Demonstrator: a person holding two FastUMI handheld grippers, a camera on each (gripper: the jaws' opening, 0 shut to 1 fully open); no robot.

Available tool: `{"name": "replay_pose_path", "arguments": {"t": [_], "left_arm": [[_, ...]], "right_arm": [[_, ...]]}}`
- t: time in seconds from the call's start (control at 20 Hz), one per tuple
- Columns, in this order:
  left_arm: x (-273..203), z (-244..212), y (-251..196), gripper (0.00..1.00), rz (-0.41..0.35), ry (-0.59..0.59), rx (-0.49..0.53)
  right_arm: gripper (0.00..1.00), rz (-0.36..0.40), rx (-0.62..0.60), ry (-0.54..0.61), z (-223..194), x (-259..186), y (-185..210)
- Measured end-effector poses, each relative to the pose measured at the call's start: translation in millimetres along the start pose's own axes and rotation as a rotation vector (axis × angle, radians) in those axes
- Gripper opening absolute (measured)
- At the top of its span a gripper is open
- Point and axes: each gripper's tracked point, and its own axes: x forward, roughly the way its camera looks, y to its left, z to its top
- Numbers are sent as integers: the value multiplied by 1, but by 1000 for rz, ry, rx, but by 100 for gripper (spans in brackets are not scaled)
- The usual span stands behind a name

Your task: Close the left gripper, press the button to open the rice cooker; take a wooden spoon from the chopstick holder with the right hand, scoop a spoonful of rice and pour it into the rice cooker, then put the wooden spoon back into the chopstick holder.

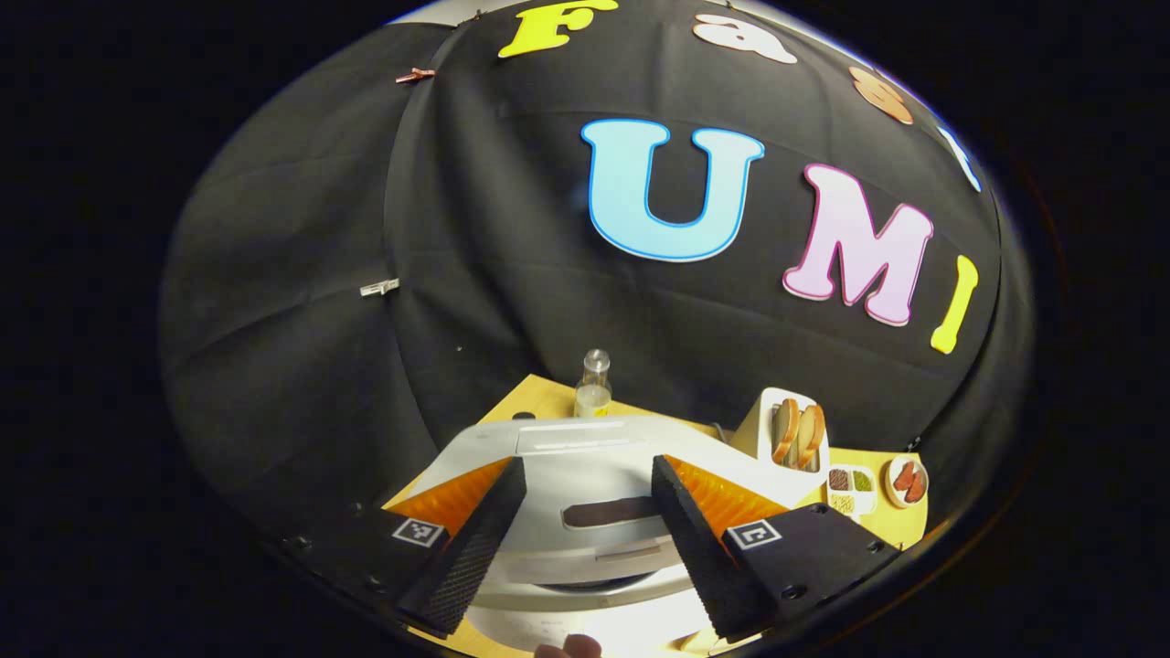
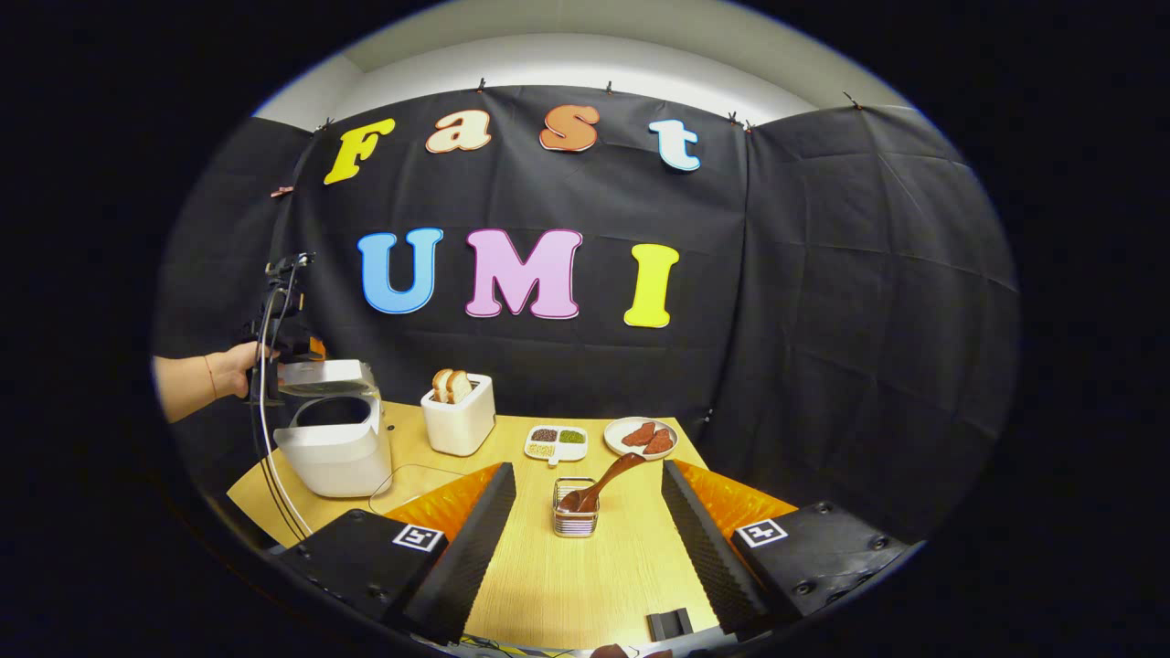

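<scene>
I see the table (image 2: 585,567), pale wood, running from near me to the far black wall. At far left stands the rice cooker (image 2: 334,452), a white boxy body with its lid (image 2: 324,376) tipped up and the dark pot mouth showing, so I judge the button step done. In the left gripper view that lid (image 1: 594,498) sits just beyond my left gripper (image 1: 585,539), whose jaws stand apart with nothing between them. From the right gripper view I catch the same tool (image 2: 283,334) at the cooker's far side, a hand (image 2: 233,370) on it, probably backing clear so the pot stays reachable.

My right gripper (image 2: 590,548) hangs over the near table, jaws wide and empty, lined up on the chopstick holder (image 2: 576,521), a small wire basket mid-table. The wooden spoon (image 2: 603,482) leans in it, dark brown, tilting up to the right toward the far plate (image 2: 640,437), an easy reach from that side. Beside the plate sits a small divided dish (image 2: 556,442), the toaster (image 2: 459,416) left of it.
</scene>
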Motion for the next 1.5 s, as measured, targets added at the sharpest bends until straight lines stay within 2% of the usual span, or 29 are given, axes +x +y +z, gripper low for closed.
{"name": "replay_pose_path", "arguments": {"t": [0.25, 0.45, 1.1, 1.5], "left_arm": [[-1, -36, -5, 98, 37, 26, 9], [-3, -45, -8, 98, 46, 13, 12], [-1, -102, -15, 98, 55, 71, 39], [-4, -119, -17, 99, 45, 48, 37]], "right_arm": [[100, 11, -12, 1, 0, -5, -6], [100, 14, -16, -3, -2, -5, -8], [100, 25, -2, 9, -7, -1, -3], [100, 37, 10, 24, -12, 0, 3]]}}
